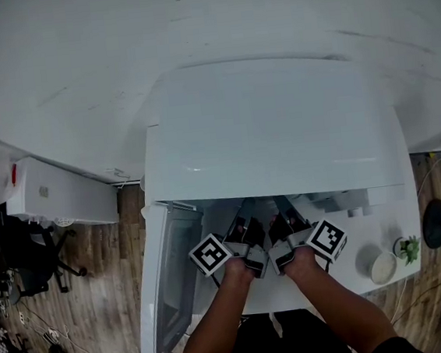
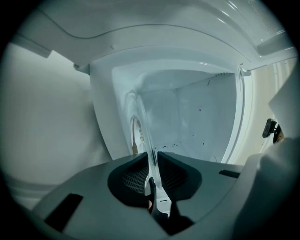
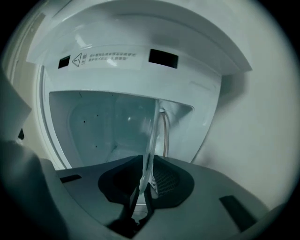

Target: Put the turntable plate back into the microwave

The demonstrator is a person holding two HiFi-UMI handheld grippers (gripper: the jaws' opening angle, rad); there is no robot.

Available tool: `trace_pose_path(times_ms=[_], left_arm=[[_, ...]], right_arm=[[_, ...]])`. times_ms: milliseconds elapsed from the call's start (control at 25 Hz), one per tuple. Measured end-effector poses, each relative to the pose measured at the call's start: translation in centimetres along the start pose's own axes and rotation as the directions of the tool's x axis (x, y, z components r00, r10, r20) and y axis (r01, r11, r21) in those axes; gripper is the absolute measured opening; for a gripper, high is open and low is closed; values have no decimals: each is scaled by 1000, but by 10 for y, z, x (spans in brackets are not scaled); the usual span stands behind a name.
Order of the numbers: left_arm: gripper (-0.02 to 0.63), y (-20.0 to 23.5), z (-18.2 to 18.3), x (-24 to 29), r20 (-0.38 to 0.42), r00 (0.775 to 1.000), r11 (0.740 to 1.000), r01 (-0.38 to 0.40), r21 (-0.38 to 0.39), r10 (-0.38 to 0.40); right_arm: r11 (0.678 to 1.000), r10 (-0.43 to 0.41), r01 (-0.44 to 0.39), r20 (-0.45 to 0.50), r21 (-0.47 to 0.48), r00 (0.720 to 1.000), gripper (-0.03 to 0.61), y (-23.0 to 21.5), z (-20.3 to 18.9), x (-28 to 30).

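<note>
A white microwave stands with its door swung open to the left. Both grippers reach into its mouth side by side. The clear glass turntable plate is held edge-on between them. My left gripper is shut on the plate's rim, and my right gripper is shut on the plate at its other side. The plate reaches into the white cavity. In the head view the microwave's top hides the plate; only the left gripper and right gripper show.
The microwave sits on a white table with a small white cup and a little green plant at the right. A wooden floor, a white cabinet and a black chair lie to the left.
</note>
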State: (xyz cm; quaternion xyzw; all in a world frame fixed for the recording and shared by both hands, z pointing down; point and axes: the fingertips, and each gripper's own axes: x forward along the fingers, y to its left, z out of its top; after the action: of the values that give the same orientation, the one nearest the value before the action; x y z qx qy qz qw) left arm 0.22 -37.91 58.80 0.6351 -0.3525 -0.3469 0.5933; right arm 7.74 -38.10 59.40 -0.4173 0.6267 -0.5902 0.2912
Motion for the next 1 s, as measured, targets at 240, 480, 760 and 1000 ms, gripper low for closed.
trace_pose_path(times_ms=[240,480,760,1000], left_arm=[[68,5,3,1,17,999,999,-39,23,39],[98,14,-7,-5,-64,983,965,-156,213,173],[87,12,-10,-20,-27,982,927,-167,334,187],[25,19,-14,-35,-15,963,819,-221,529,270]], right_arm=[[994,-61,56,-52,-93,997,71,-4,-7,-14],[997,-70,70,5,20,998,58,-15,6,-11],[995,-98,98,34,-12,995,51,-15,11,-8],[931,-183,181,21,-317,983,57,-18,13,-21]])
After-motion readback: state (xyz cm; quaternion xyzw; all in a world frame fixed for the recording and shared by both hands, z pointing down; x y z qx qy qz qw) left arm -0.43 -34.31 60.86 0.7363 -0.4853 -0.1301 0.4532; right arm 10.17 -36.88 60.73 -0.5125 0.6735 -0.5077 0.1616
